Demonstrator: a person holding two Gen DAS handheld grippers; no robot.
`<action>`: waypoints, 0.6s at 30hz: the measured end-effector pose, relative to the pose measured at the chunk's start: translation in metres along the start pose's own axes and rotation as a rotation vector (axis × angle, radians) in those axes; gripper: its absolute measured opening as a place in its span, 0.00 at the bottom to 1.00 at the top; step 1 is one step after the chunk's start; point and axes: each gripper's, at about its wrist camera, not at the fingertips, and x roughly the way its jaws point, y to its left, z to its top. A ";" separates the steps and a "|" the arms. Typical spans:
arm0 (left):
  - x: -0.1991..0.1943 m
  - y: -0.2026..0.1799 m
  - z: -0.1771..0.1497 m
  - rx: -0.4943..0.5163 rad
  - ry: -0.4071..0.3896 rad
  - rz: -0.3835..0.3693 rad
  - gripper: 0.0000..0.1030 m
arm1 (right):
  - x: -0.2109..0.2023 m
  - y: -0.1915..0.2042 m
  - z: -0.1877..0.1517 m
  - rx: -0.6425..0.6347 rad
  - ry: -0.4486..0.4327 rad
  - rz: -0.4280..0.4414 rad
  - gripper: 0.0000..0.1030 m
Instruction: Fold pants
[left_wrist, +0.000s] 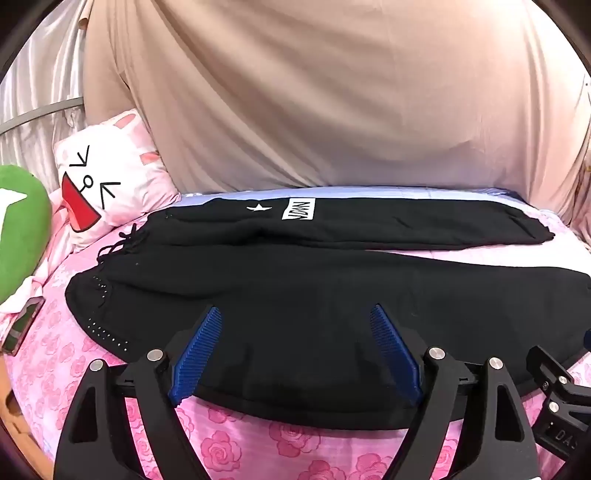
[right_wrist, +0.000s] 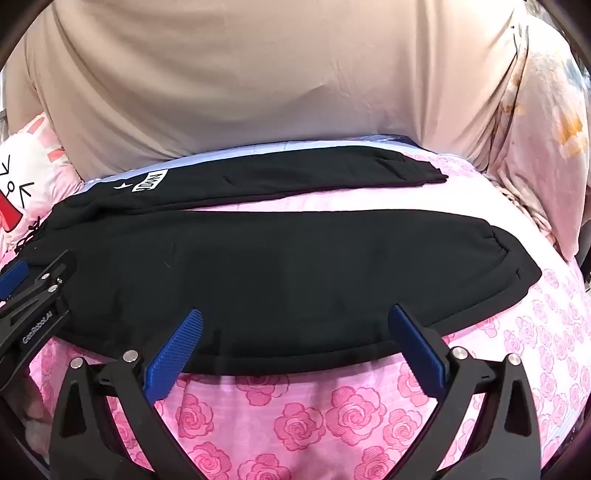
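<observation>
Nearby: cat pillow (left_wrist: 107, 184), green plush (left_wrist: 20, 229) beside pants (left_wrist: 295, 295).

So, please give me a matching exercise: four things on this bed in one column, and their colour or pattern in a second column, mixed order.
Things:
1. pants
2. bed sheet
3. round cushion
4. backdrop cloth

Colour or pattern:
A. green
B. beige, plain
C. black, with a white star and label
D. pink, with roses

Pairs: 1-C, 2-D, 3-A, 4-B
</observation>
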 end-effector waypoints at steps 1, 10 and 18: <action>0.002 0.000 0.000 0.003 0.011 -0.009 0.84 | 0.000 0.002 0.000 -0.001 -0.003 -0.002 0.96; -0.007 -0.011 0.009 0.027 -0.024 0.015 0.86 | 0.000 0.003 -0.001 0.011 0.006 -0.019 0.96; -0.007 -0.006 -0.001 0.014 -0.036 0.006 0.86 | 0.000 0.001 0.001 0.017 0.007 -0.018 0.96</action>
